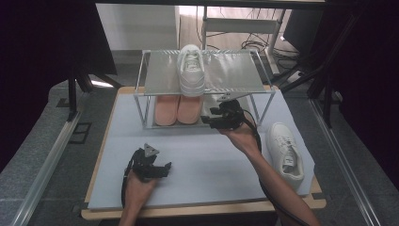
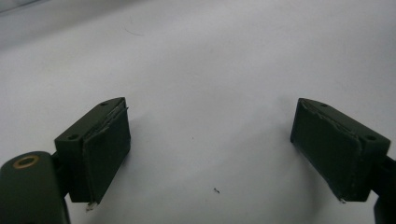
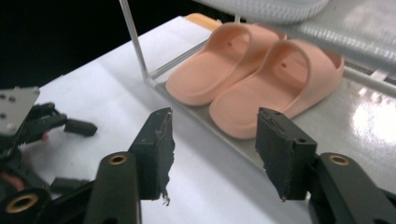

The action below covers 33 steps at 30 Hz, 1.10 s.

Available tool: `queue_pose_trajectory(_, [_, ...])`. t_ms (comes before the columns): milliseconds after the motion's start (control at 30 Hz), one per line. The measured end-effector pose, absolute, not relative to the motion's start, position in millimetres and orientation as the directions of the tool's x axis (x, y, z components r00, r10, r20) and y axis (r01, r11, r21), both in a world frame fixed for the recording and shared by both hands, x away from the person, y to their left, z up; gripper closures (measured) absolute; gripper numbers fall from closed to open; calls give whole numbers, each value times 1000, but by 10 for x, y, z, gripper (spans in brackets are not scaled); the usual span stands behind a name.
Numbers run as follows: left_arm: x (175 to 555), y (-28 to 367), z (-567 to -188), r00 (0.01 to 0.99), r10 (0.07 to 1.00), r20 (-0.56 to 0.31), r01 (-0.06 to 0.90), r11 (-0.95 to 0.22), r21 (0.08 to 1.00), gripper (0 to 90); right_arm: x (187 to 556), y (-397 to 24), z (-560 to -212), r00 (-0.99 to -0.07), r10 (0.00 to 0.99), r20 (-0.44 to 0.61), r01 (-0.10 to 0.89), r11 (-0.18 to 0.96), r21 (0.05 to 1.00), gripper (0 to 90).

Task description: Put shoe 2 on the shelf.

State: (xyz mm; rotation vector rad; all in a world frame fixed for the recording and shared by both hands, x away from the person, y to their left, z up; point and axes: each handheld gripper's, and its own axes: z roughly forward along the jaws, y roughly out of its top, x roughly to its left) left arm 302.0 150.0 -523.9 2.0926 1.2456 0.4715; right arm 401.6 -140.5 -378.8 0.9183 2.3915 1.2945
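- Pink slippers (image 3: 254, 77): a pair of soft, rounded slides in a peach-pink, lying side by side and touching on the lower shelf (image 3: 373, 112) of the metal shoe rack (image 1: 207, 75), toes toward the person.
- They look smooth and moulded, with a wide band over the instep and a small hole in each band; no dirt or damage that I can make out.
- Right gripper (image 3: 212, 149): held just in front of the rack's lower shelf, jaws spread with nothing between them. The nearer slipper lies beyond the pads, not touched. In the high view the right gripper (image 1: 225, 115) sits at the shelf's front edge, beside the pair.
- Left gripper (image 2: 210, 144): low over the bare white table mat (image 2: 210, 56), jaws spread wide and empty. From above the left gripper (image 1: 153, 165) is well apart from the rack.
- Judged from how things lie, the slippers are placed, and one white sneaker (image 1: 190, 70) is on the top shelf, pointing away from the person.
- Left to do, probably: the second white sneaker (image 1: 286, 155) lies on the mat at the right, near the table's edge, apart from the rack. It likely belongs beside its mate, though the top shelf's far side is hard to read in this light.
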Motion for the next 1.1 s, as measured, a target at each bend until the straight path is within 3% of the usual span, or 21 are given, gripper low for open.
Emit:
queue_pose_trajectory(500, [3020, 1500, -5239, 484, 875, -22, 641, -338, 689, 123, 3826, -1684, -4061, -780, 623, 53, 416, 453, 788, 339])
queue_pose_trajectory(967, [3020, 1503, -5238, 487, 873, -20, 641, -342, 687, 123, 3672, -1941, -4166, -776, 630, -17, 400, 512, 760, 434])
queue_pose_trajectory(1100, [3020, 1504, -5237, 488, 873, -18, 641, -344, 686, 123, 3649, -2047, -4178, -762, 648, 14, 432, 491, 757, 480])
